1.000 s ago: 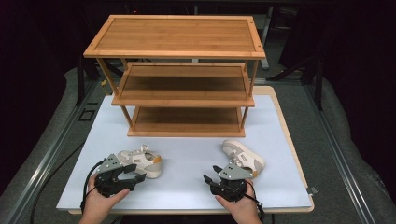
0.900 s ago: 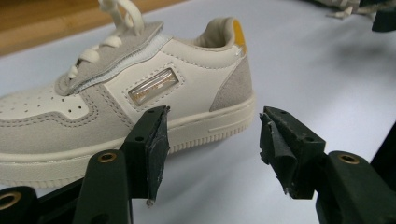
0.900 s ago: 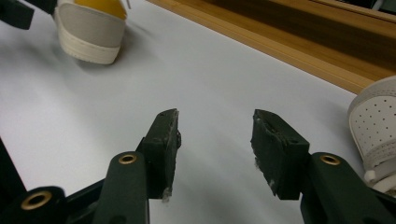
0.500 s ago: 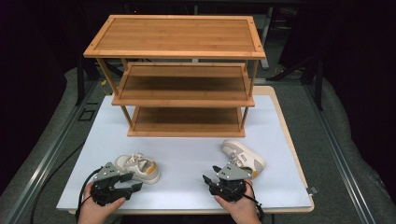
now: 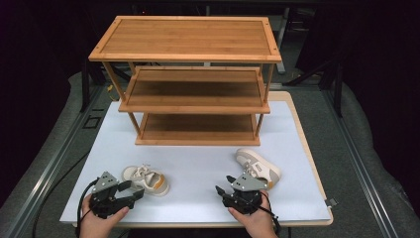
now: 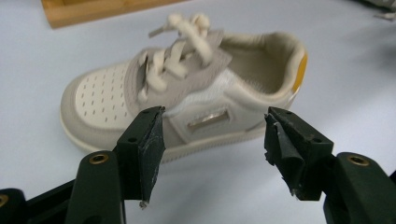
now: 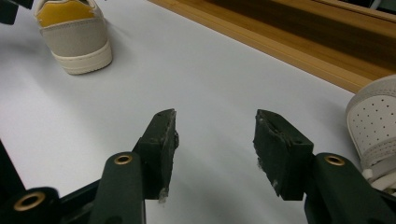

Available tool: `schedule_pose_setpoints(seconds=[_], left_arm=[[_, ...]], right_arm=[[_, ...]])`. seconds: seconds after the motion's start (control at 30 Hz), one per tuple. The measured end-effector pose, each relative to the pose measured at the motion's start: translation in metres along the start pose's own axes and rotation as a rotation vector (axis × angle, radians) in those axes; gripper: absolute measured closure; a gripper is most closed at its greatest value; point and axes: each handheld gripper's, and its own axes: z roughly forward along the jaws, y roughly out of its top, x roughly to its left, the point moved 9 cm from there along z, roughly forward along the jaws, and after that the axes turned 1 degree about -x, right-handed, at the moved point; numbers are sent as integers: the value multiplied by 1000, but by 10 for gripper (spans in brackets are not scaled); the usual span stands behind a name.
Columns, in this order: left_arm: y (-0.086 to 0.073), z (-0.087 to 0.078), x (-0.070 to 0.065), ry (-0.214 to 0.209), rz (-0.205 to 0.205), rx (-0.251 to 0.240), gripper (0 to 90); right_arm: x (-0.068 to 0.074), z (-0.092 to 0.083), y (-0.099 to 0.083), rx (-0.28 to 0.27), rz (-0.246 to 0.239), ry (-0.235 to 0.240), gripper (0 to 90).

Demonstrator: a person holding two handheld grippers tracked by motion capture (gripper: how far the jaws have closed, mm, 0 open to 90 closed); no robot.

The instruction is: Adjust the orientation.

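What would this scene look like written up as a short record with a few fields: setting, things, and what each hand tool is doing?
setting: white table top with a three-shelf wooden rack at its back
left shoe: upright, beige with a yellow heel, laces tied
right shoe: upright, near the rack's right foot
left gripper: open, aimed at the left shoe's side, not touching
right gripper: open, nothing between its jaws, which have just been opening
shelves: bare
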Motion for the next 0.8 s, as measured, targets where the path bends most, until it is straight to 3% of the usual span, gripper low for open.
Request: schedule_pose_setpoints(seconds=[0.17, 0.3, 0.4, 0.47, 0.63, 0.8], left_arm=[[-11, -2, 12, 29, 0, 31, 430], [-12, 0, 23, 46, 4, 39, 624], [-12, 0, 29, 54, -18, 38, 786], [-11, -1, 35, 81, -18, 41, 881], [-15, 5, 46, 109, -31, 80, 898], [-10, 10, 49, 120, -33, 77, 899]], right_arm=[[1, 1, -1, 2, 5, 6, 486], [2, 1, 0, 5, -4, 2, 486], [1, 1, 0, 6, -5, -1, 487], [0, 1, -1, 5, 0, 2, 487], [1, 1, 0, 1, 2, 7, 487], [1, 1, -1, 4, 0, 7, 487]])
